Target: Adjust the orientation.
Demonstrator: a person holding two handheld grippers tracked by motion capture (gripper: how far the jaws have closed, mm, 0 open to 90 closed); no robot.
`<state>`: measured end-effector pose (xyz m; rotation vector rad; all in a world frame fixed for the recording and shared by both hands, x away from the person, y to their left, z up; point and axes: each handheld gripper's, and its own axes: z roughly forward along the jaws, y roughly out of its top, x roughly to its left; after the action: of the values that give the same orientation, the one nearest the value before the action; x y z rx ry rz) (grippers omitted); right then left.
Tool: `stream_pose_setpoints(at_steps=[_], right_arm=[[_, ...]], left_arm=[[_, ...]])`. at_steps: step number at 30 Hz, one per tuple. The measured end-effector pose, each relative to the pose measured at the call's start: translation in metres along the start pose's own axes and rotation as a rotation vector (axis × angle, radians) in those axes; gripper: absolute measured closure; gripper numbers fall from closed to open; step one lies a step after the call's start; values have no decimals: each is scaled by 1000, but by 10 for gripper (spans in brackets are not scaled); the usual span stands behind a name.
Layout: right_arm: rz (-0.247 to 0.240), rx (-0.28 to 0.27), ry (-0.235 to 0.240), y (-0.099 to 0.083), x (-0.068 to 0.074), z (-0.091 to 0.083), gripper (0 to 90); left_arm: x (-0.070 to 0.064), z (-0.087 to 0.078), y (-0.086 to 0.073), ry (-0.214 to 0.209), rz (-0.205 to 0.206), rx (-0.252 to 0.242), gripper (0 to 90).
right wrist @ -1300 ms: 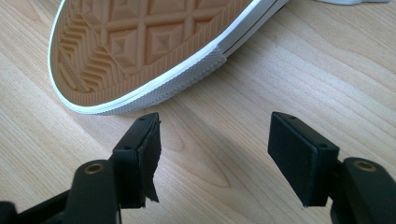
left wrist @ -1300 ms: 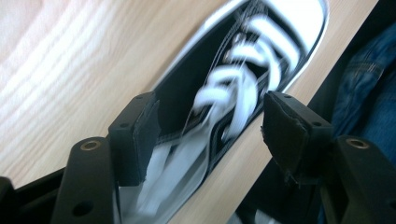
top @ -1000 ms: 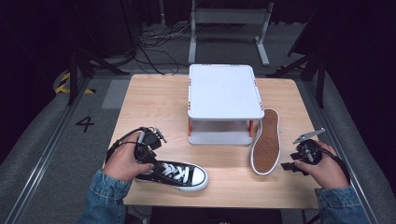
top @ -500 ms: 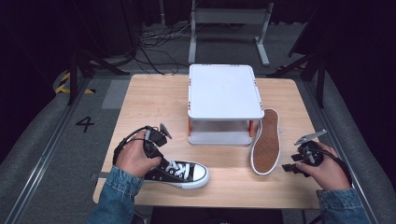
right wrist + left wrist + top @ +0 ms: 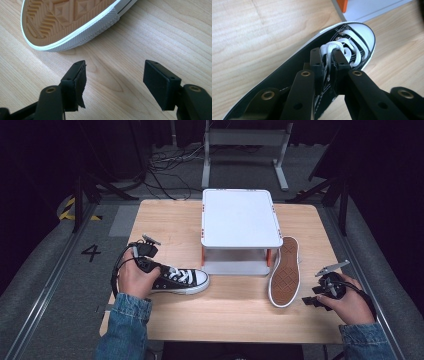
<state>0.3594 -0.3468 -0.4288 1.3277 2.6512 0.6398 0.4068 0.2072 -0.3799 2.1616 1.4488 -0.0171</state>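
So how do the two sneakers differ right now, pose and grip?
The left sneaker stands upright, laces up; the right sneaker lies on its side, tan sole showing. The left gripper is shut on the left sneaker's laces; the right gripper is open, short of the right sneaker. Both rest on the table.

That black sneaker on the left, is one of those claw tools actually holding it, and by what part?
Yes: the left gripper pinches the black sneaker by its white laces. The right gripper is open, holding nothing.
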Motion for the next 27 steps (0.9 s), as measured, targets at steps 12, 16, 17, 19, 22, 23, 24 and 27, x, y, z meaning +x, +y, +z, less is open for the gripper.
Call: stream_pose_setpoints(at_steps=[12,16,17,19,22,23,24,27], right_arm=[[-24,-15,-2,11,0,0,355],[-43,-15,8,15,2,3,351],[-44,-15,8,16,3,3,350],[-45,-17,8,17,3,3,349],[-47,-14,9,16,3,4,348],[-47,-13,10,16,2,4,348],[-47,-11,10,16,3,5,348],[-47,-11,12,15,2,5,347]], left_arm=[[-28,0,-18,-48,108,278,791],[-32,4,-22,-80,143,341,742],[-28,3,-22,-100,121,317,714],[-25,2,-22,-118,120,295,547],[-24,11,-20,-49,99,319,485],[-22,15,-19,-71,83,320,512],[-20,18,-17,-88,84,330,575],[-22,20,-15,-55,114,324,742]])
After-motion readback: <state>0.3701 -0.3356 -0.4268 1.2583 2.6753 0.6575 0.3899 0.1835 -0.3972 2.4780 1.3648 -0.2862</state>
